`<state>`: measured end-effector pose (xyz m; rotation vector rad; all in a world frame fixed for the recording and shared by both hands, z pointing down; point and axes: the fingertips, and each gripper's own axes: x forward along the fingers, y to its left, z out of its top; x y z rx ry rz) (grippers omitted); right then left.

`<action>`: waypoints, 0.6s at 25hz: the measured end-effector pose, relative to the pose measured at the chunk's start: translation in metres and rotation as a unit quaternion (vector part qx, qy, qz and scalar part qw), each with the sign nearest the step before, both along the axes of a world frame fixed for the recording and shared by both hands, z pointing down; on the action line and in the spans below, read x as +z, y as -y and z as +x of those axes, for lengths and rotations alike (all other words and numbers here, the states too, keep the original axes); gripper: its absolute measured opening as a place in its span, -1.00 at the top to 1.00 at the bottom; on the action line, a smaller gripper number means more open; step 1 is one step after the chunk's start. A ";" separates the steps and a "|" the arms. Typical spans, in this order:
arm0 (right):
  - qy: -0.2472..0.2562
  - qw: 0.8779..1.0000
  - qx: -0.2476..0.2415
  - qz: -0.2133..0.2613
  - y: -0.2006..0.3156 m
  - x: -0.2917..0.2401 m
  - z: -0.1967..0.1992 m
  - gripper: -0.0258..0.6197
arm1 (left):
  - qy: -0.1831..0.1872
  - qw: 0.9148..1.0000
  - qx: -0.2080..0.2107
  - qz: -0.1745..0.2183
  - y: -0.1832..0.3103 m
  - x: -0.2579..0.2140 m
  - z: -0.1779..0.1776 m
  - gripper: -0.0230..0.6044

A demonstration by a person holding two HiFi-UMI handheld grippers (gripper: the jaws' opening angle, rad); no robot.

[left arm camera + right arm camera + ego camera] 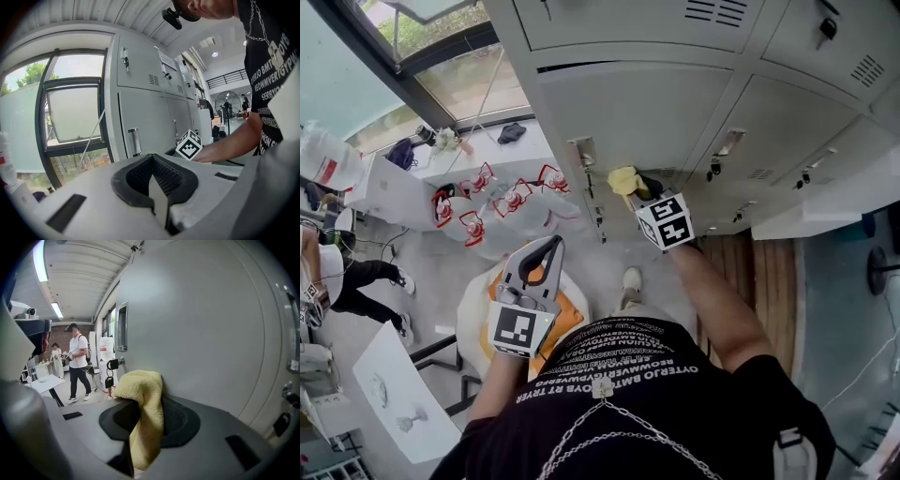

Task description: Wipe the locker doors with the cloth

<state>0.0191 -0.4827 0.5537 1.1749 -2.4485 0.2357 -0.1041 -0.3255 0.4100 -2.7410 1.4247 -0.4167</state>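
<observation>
Right gripper (637, 189) is clamped on the cloth (143, 413), a fluffy yellow terry rag bunched at the tips and draped down over the jaws, so the soft wad rather than hard plastic meets the door (201, 324). It looks pressed against that smooth grey metal panel at mid-frame, mid-wipe I'd guess. Left gripper (152, 164) has its ribbed jaws together on nothing, parked low in the head view, probably just out of the way. Keys (110, 373) dangle left of the cloth.

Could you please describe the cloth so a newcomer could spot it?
Find the bank of grey lockers. At one door the right gripper is shut on a yellow terry cloth. It is the only soft, yellow thing against that grey metal.
</observation>
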 end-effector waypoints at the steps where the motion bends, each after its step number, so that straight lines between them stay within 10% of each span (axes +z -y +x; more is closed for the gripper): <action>1: -0.002 1.000 0.006 0.000 0.001 0.001 0.006 0.59 | -0.001 1.000 0.002 0.004 0.003 -0.003 0.002 0.91; 15: -0.035 0.994 0.101 -0.015 0.010 0.030 0.097 0.59 | -0.031 0.999 -0.012 0.016 -0.002 -0.016 -0.011 0.91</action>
